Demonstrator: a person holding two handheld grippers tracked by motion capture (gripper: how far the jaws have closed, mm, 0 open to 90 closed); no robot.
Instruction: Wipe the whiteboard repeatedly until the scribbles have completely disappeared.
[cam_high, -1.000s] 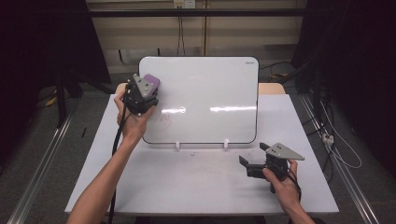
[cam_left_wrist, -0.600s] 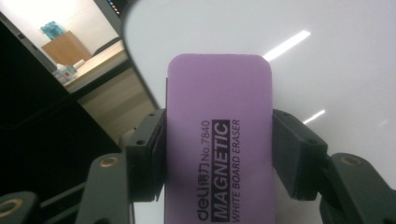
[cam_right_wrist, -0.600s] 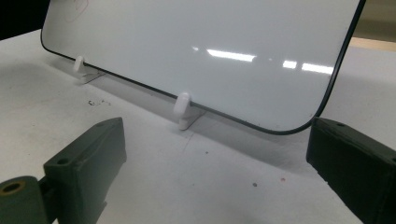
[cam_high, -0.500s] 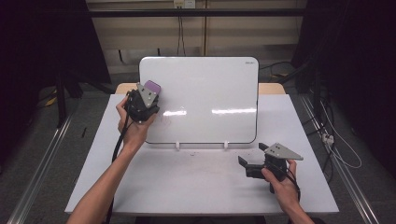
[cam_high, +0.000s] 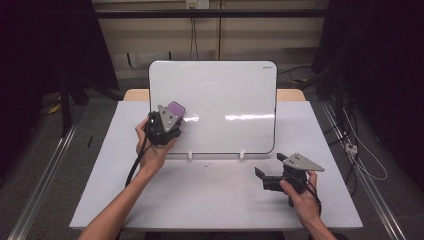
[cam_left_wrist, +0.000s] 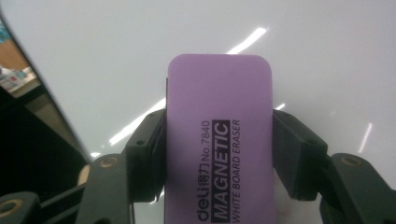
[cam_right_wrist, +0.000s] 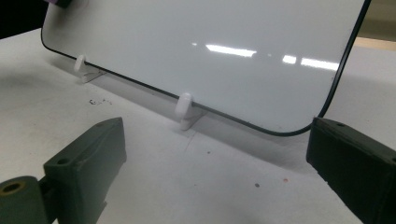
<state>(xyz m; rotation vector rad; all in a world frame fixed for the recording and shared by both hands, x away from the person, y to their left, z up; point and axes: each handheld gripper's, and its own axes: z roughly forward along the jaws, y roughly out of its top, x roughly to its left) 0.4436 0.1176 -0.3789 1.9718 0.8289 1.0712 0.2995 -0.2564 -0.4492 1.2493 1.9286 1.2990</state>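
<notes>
Two grippers: we clamp the eraser (cam_left_wrist: 219, 140) in our left gripper (cam_high: 167, 121) against an already clean whiteboard (cam_high: 225, 100), while our right gripper (cam_high: 272, 176) gapes empty on the table (cam_high: 210, 200).

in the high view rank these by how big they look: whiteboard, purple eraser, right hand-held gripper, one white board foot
1. whiteboard, by far the largest.
2. right hand-held gripper, nearer the camera, which may flatter it.
3. purple eraser, partly hidden in the left hand-held gripper, so its rank is unsure.
4. white board foot, smallest.
</notes>
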